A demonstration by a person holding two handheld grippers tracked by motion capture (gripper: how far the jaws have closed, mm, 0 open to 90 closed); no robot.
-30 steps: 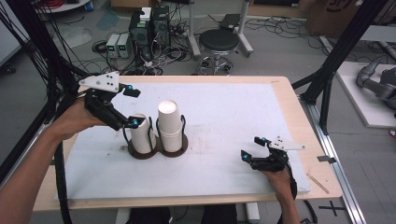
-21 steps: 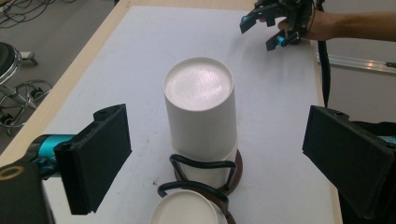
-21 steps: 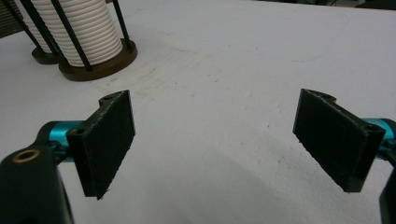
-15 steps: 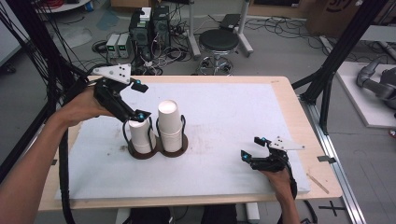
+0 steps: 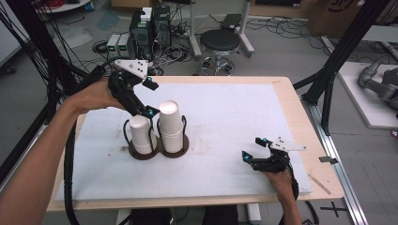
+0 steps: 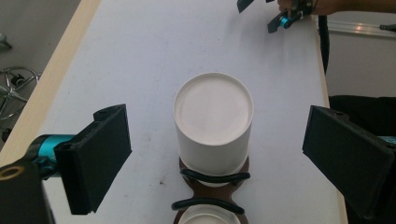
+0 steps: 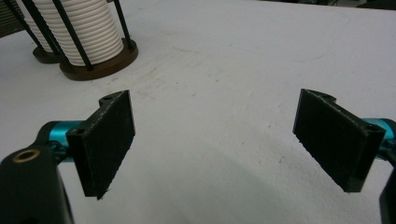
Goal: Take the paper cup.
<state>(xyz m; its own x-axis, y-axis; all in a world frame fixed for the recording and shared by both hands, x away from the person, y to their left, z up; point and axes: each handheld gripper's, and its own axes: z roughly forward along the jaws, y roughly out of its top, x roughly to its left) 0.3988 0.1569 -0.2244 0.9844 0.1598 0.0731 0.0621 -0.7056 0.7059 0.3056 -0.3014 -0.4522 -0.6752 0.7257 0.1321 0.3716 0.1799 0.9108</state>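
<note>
A: Where are the cups now?

B: Two stacks of white cups stand upside down in one brown holder with two rings, on the white mat. The taller stack is the right one in the high view; the shorter stack is just beside it. In the left gripper view the taller stack stands straight ahead of the jaws and below them, not touched.

A: And the left gripper?

B: Its jaws are wide apart and hold nothing. Compared with one second ago it has gone up and toward the far side of the table; before, its tip was low at the shorter stack, now it hangs above that stack.

A: The right gripper?

B: It rests on the mat near the front right corner, jaws also spread and empty, same place as before. The holder is well apart from it, ahead and to its left.

A: Anything in the way?

B: The black wire loops of the holder rise around each stack. Between the right gripper and the holder the mat is bare. Behind the table there is a stool and some boxes with cables on the floor.
</note>
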